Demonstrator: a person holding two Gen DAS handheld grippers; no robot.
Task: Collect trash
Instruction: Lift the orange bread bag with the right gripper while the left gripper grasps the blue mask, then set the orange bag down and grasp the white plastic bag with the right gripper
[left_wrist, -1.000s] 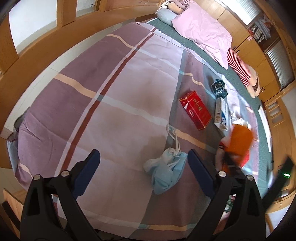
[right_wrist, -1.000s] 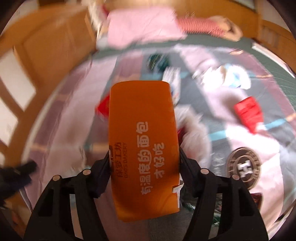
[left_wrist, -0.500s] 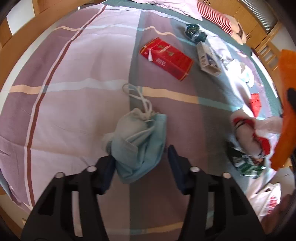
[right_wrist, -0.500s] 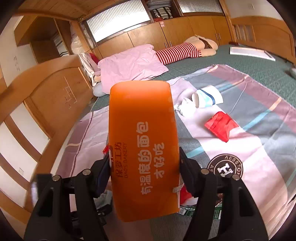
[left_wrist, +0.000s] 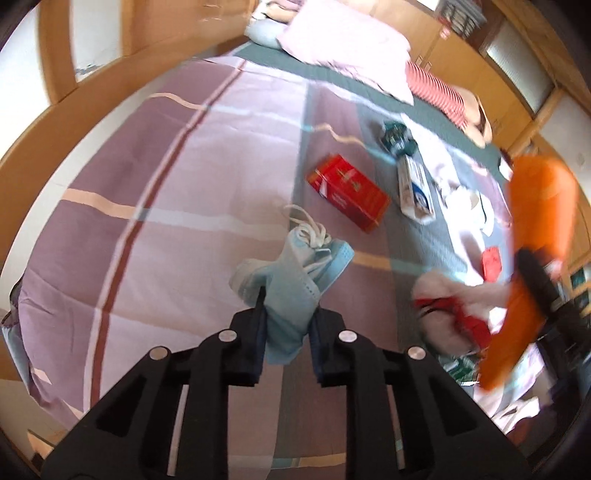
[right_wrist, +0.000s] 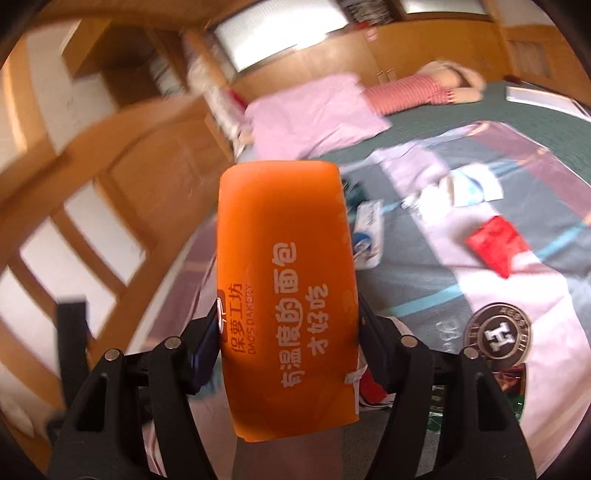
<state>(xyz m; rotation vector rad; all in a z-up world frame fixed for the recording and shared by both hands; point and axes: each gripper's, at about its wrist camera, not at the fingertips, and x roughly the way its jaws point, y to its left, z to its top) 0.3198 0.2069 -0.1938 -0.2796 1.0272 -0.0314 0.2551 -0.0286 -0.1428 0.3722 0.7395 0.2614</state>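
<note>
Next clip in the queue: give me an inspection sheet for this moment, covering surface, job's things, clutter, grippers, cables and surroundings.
Surface: bed with a striped purple sheet, lightly creased.
Job's things: crumpled blue face mask; orange bakery bag; red carton; white-and-blue box; small red wrapper; dark crumpled wrapper.
Clutter: white-and-red plastic bag; round badge print on fabric.
Grippers: left hand-held gripper has just been closing and is shut on the mask; right hand-held gripper is shut on the orange bag's sides.
Cables: nothing seen.
Surroundings: pink pillow, red-striped plush toy, wooden bed frame, wooden cabinets.
</note>
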